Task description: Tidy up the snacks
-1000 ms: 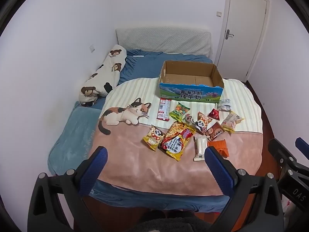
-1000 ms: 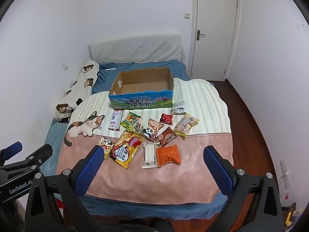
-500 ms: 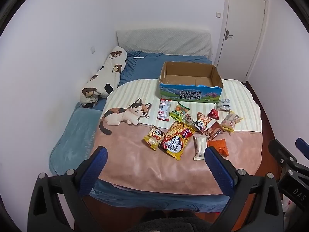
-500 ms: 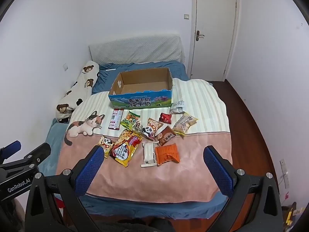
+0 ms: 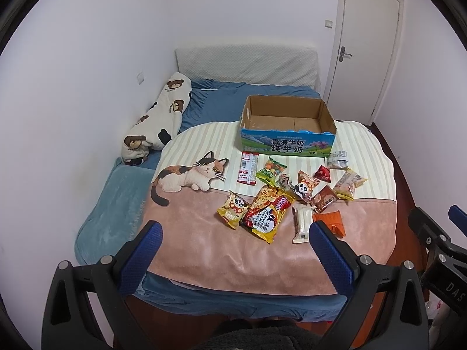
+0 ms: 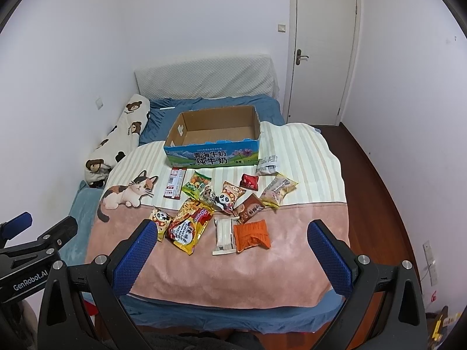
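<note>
Left wrist view: I see the blanket (image 5: pixel 204 248) carrying the empty cardboard box (image 5: pixel 287 128), set behind the snacks (image 5: pixel 267 217) as their likely destination. I hold left gripper (image 5: pixel 236 243) and right gripper (image 6: pixel 232 242) back, fingers spread, gripping nothing, so approach stays unobstructed.

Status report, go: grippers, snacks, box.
Left gripper open, empty. Right gripper open, empty. Snack packets all loose on the blanket; cardboard box empty. Nothing blocking.
</note>
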